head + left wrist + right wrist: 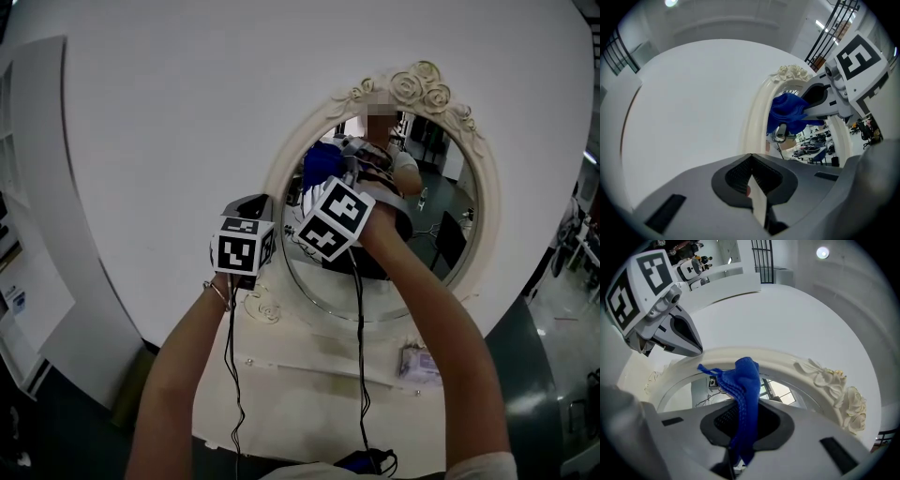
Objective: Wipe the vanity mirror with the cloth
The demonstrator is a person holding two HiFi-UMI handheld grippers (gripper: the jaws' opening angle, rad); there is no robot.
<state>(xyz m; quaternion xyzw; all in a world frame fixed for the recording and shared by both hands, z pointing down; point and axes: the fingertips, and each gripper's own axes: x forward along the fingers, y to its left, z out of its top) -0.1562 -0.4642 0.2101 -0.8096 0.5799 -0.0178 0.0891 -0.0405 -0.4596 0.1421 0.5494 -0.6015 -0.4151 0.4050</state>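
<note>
Slippage looms under hard rubbing: right claw (743, 427) clamps blue knitted cloth (746, 380) at cream-framed oval mirror (448, 202); left claw (757, 197) closed, empty.

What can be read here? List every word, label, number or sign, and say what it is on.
No text can be read in any view.
Left cube, on the left claw: black-and-white squares, no letters.
Right cube, on the right claw: the same.
Packet on the vanity shelf: print too blurred.
Sheet at the left edge: print too small.
Blue cloth in the right claw: no print.
</note>
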